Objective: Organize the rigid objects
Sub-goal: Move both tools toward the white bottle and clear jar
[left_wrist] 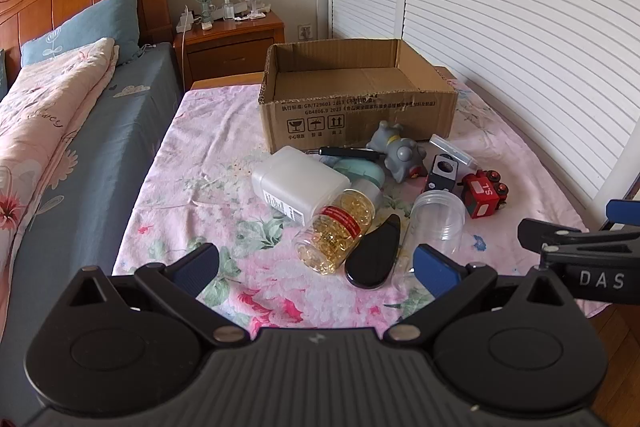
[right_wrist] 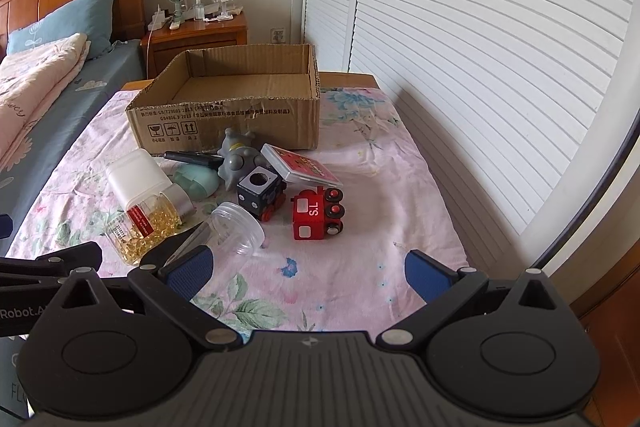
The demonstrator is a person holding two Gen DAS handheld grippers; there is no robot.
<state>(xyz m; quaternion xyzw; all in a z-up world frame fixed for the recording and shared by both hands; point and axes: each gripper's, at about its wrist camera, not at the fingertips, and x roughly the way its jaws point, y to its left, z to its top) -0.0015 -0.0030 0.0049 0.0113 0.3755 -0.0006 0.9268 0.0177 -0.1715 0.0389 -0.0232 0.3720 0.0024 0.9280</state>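
An open, empty cardboard box [left_wrist: 360, 111] [right_wrist: 224, 119] stands at the back of a table covered with a floral cloth. In front of it lies a heap: a white container [left_wrist: 298, 187], a capsule jar [left_wrist: 336, 235] [right_wrist: 148, 227], a clear empty jar [left_wrist: 438, 223] [right_wrist: 228, 231], a black oval case [left_wrist: 374, 253], a grey toy [left_wrist: 400, 151] [right_wrist: 240, 157], a black toy car [right_wrist: 260, 193], a red toy train [left_wrist: 484, 197] [right_wrist: 318, 213] and a card box [right_wrist: 304, 169]. My left gripper [left_wrist: 316, 267] and right gripper [right_wrist: 308, 271] hover open before the heap, holding nothing.
A bed [left_wrist: 60, 131] with a pink quilt lies to the left. A wooden nightstand [left_wrist: 232, 43] with a small fan stands behind. White louvred doors [right_wrist: 480, 47] close off the right side. The floral cloth [right_wrist: 380, 187] lies bare right of the train.
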